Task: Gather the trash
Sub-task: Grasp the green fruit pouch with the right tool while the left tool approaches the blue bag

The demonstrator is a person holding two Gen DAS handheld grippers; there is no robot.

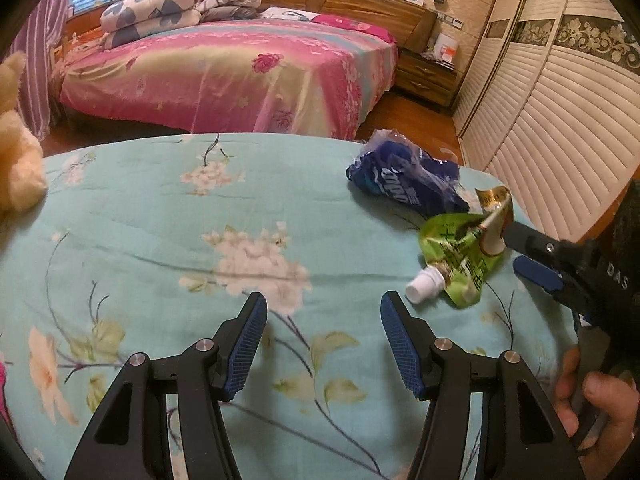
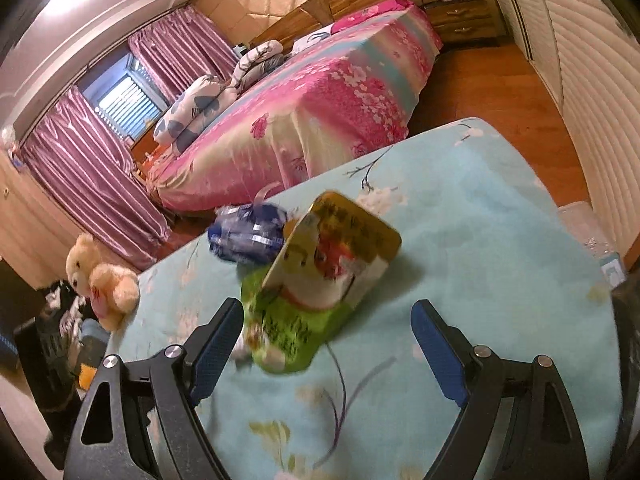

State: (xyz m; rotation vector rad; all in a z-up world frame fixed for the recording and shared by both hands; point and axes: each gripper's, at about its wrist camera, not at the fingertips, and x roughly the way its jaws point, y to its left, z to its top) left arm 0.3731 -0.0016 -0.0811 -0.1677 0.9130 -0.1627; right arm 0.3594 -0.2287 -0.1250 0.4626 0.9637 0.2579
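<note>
Right claw (image 2: 327,334), fingers apart, is flanking green spout pouch (image 1: 460,264) lying near floral bed's (image 1: 160,240) right edge; left claw (image 1: 324,332) is hovering, fingers apart.

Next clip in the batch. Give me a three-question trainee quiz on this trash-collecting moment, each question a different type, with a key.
1. True or false: the left hand-held gripper is shut on the green spout pouch.
2. Multiple choice: Which item lies just beyond the green spout pouch on the floral bedspread? A) crumpled blue wrapper B) glass bottle C) newspaper
3. Fill in: at the bedspread's far left edge sits a plush ____.

Key:
1. False. Its jaws are open over bare fabric; the right hand-held gripper, also open, is the one around the pouch.
2. A, the crumpled blue wrapper.
3. Bear, the teddy bear.
</note>
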